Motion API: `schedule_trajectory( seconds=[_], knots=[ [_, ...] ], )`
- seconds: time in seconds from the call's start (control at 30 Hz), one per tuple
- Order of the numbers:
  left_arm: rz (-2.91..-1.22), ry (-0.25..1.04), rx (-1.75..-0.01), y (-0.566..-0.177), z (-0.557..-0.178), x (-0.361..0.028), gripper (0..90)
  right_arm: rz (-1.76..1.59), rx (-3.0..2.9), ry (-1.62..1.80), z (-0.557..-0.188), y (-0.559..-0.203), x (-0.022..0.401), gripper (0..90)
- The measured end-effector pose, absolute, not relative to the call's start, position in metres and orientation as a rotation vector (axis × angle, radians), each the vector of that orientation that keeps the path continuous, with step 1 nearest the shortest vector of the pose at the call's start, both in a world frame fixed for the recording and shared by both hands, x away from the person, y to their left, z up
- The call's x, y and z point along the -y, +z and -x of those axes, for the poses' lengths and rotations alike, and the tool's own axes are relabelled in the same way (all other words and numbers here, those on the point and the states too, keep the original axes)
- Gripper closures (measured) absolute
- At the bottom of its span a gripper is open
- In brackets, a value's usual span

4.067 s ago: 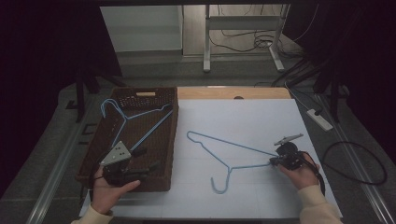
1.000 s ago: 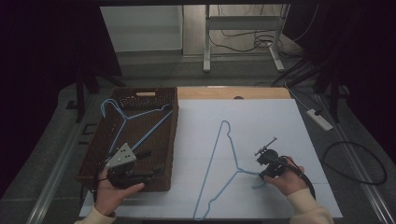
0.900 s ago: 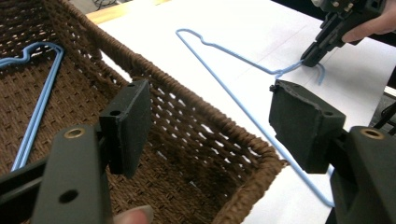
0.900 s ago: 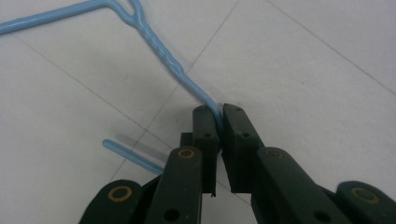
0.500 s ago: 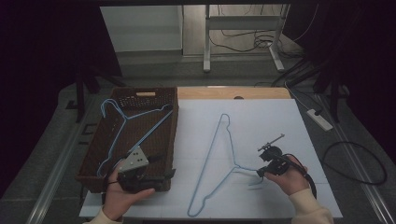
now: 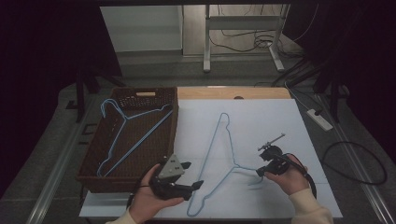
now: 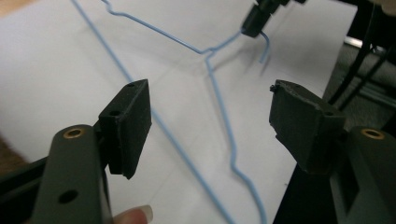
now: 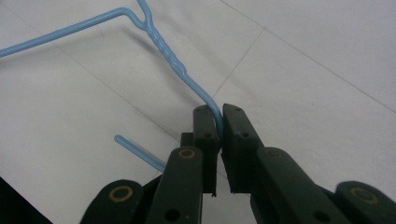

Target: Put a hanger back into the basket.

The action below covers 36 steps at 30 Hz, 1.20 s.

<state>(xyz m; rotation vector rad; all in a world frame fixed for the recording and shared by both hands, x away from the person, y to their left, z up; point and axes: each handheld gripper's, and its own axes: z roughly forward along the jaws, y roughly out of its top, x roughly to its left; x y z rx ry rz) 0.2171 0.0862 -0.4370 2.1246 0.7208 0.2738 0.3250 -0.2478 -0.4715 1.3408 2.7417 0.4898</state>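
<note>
Presently we list the following items, by their places in the frames.

Item one: a light-blue wire clothes hanger (image 6: 219,154), lying flat on the white paper-covered worktop (image 6: 280,121) in the centre of the high view. Its long sides run from the upper middle down toward the lower middle of the frame, and its hook sits at the lower right.

Item two: our right hand-held gripper (image 6: 262,171), lower right of the high view. Its black jaws are pressed together on the hook of the hanger; in the right gripper view the blue wire (image 8: 187,70) enters between the two pads at mid-frame, with the twisted neck above them and the free hook tip at the lower left.

Item three: our left hand-held gripper (image 6: 194,175), lower centre-left of the high view, carried in the left hand (image 6: 149,198) and bearing a grey three-cornered plate on top. Its jaws stand wide apart with nothing between the pads. In the left gripper view the pads (image 7: 130,126) frame the hanger's wire on the white sheet beyond, without touching it.

Item four: a dark-brown woven rectangular basket (image 6: 93,163), left of the high view, just beside the white sheet. It holds a second light-blue wire hanger (image 6: 135,128), lying slantwise inside.
</note>
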Motion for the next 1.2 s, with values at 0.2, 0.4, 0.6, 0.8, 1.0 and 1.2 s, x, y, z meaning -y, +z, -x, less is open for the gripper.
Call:
schedule_trajectory(
  seconds=[0.2,0.4,0.6,0.8,1.0,1.2],
  knots=[
    [-2.202,0.217,-0.727,-0.454,-0.228,-0.052,30.2,-1.338,-2.742,0.492,-0.324,-0.47,0.248,84.6],
    [-2.255,0.181,-0.727,-0.467,-0.241,-0.03,30.4,-1.342,-2.744,0.496,-0.323,-0.468,0.249,84.6],
    [-2.307,0.153,-0.729,-0.483,-0.251,-0.013,30.9,-1.345,-2.744,0.498,-0.323,-0.469,0.249,84.6],
    [-2.348,0.119,-0.75,-0.5,-0.262,-0.001,31.8,-1.348,-2.743,0.5,-0.323,-0.468,0.249,84.6],
    [-2.386,0.1,-0.755,-0.511,-0.269,0.009,39.8,-1.344,-2.743,0.511,-0.322,-0.467,0.249,84.6],
    [-2.407,0.065,-0.768,-0.515,-0.273,0.011,62.8,-1.342,-2.742,0.527,-0.32,-0.464,0.248,84.7]
  ],
)
